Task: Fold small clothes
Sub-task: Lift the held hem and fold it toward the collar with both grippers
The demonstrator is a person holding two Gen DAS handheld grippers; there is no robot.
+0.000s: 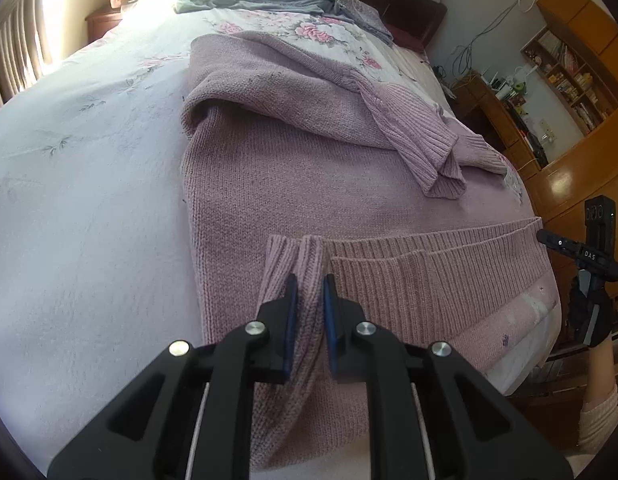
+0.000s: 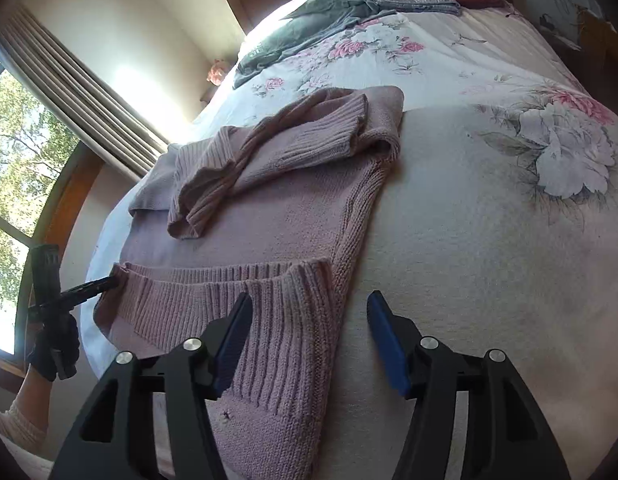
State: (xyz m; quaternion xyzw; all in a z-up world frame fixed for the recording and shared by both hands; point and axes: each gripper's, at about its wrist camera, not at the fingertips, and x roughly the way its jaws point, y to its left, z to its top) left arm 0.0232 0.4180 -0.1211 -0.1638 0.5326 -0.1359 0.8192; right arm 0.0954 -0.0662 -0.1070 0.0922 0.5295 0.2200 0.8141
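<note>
We see a mauve knit sweater (image 1: 309, 184) spread on the bed (image 1: 89, 200), sleeves crossed over its chest and ribbed hem (image 1: 429, 268) turned up. Our left claw (image 1: 310, 300) pinches the hem's corner. Our right claw (image 2: 309, 320) gapes wide over the other hem corner, gripping nothing.

one pink sweater (image 1: 309, 184), two hand-held grippers

Sweater (image 1: 309, 184) hem is running out of frame at the bottom edge, behind the left gripper (image 1: 311, 280) body. Bookshelf (image 1: 569, 76) contents at upper right are appearing too small to identify. Window (image 2: 13, 168) is getting cropped by the left edge in the right wrist view.
</note>
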